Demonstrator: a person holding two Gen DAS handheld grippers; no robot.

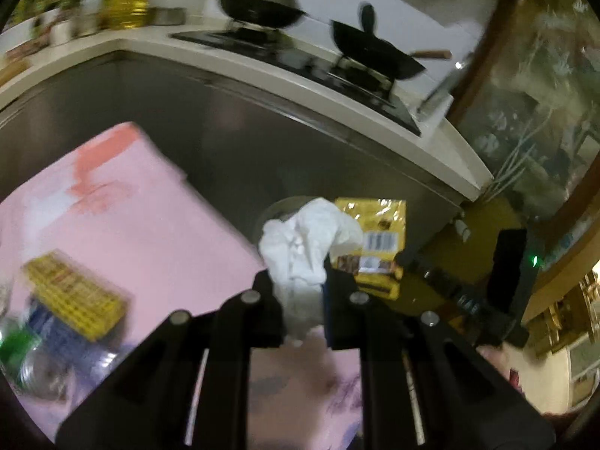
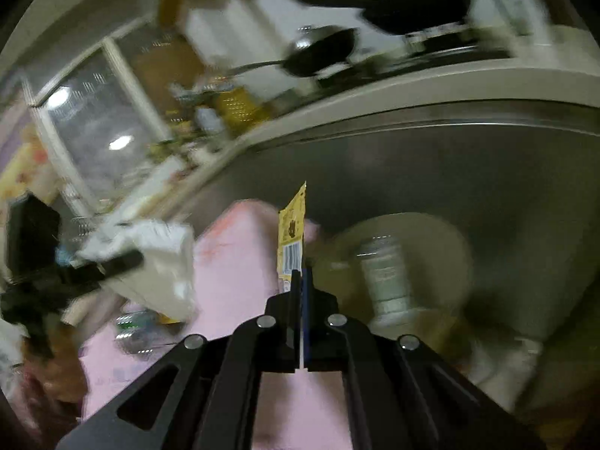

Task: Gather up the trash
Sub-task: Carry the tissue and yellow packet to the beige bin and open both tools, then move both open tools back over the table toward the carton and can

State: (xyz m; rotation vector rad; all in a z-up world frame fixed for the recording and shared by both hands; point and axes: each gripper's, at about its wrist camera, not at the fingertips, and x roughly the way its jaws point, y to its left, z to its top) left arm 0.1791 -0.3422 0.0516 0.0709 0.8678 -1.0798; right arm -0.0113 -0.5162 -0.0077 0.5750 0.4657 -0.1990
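Pink mat [image 1: 157,225]: tissue [image 1: 303,247], wrapper [image 2: 291,238] gripped.

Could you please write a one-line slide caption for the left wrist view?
Left tongs clamp a crumpled white tissue over the pink table cover, beside a yellow wrapper.

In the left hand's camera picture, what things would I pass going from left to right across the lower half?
Green-capped bottle → yellow box → white crumpled tissue held in the left gripper → yellow snack wrapper → the other black gripper.
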